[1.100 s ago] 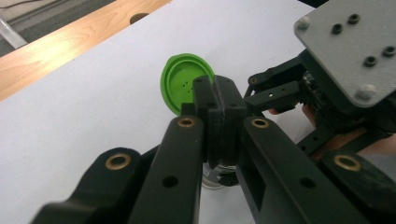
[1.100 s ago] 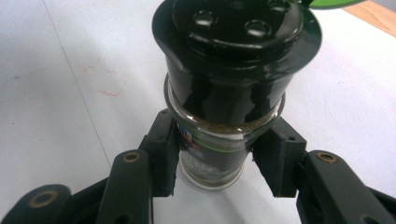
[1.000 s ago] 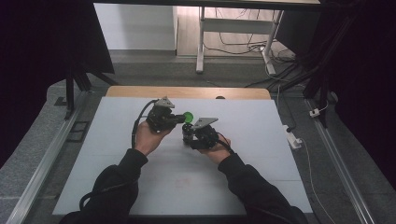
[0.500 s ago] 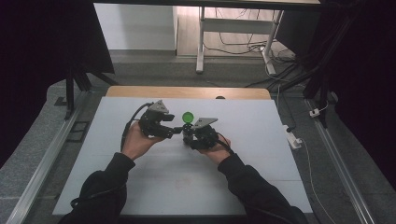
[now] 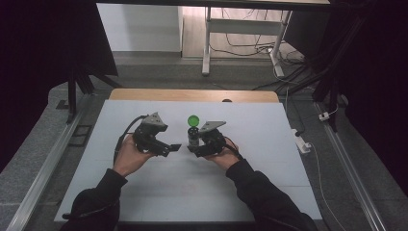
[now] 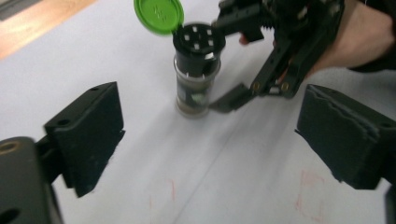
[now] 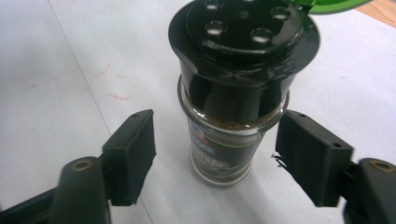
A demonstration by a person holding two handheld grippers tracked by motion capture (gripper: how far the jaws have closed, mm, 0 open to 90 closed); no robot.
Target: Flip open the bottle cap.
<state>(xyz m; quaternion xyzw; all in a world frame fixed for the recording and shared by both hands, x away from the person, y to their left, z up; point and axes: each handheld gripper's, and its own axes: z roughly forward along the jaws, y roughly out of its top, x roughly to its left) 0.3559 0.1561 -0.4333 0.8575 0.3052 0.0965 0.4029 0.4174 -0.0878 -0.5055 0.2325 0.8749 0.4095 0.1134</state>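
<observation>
The spice jar (image 7: 233, 135) stands upright on the white tabletop (image 5: 269, 183), its green flip lid (image 6: 159, 15) swung open above the black shaker cap (image 6: 198, 44). My right tool (image 7: 215, 154) has just been opening; its pads flank the glass without pressing. My left tool (image 6: 210, 140), jaws just opened wide and empty, sits near the jar.
</observation>
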